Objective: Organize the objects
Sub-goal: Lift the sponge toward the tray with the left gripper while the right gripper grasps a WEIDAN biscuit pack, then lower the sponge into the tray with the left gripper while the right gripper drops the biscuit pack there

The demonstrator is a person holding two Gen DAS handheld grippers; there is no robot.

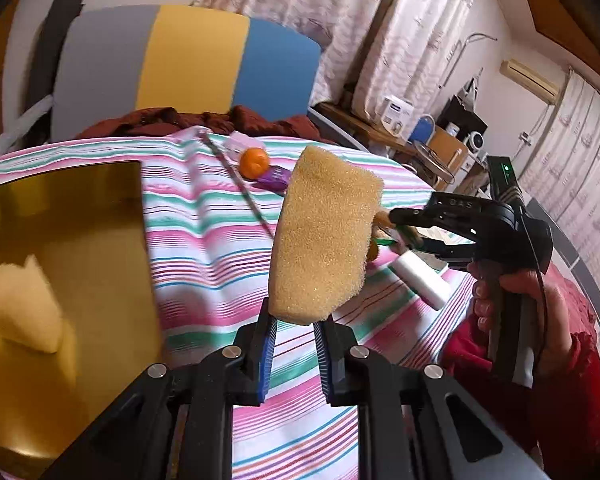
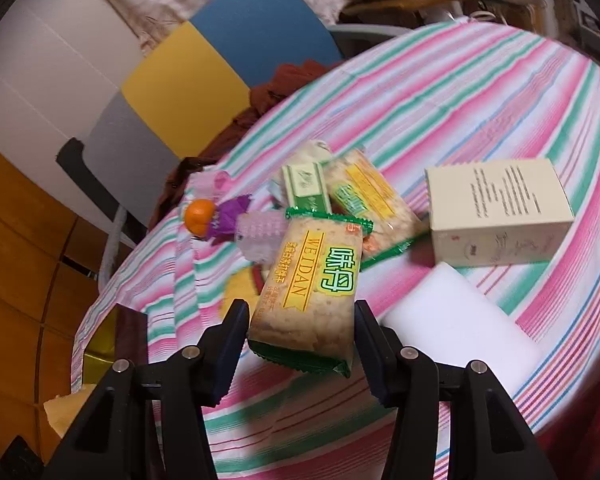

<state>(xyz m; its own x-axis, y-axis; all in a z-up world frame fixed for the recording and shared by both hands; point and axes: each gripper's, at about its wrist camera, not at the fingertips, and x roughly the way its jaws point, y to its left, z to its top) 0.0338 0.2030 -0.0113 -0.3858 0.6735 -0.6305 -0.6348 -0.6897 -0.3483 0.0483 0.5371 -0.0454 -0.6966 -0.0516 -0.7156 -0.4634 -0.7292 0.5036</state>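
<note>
My left gripper point(image 1: 294, 320) is shut on the lower end of a yellow sponge point(image 1: 324, 236), which stands upright above the striped tablecloth point(image 1: 204, 248). A gold tray point(image 1: 72, 248) lies to its left with a white foam wedge point(image 1: 24, 308) in it. My right gripper point(image 2: 300, 320) is shut on a green-edged cracker packet point(image 2: 312, 292), lifted off the table over a pile of similar snack packets point(image 2: 364, 200). In the left wrist view the right gripper point(image 1: 396, 230) appears beyond the sponge, held by a hand point(image 1: 540, 320) in a red sleeve.
On the cloth lie a white foam block point(image 2: 452, 320), a cream carton point(image 2: 500, 212), a small orange point(image 2: 199, 212), a purple wrapper point(image 2: 230, 216) and a clear pink item point(image 2: 260, 236). A grey, yellow and blue chair back point(image 1: 188, 60) stands behind the table. Curtains hang beyond.
</note>
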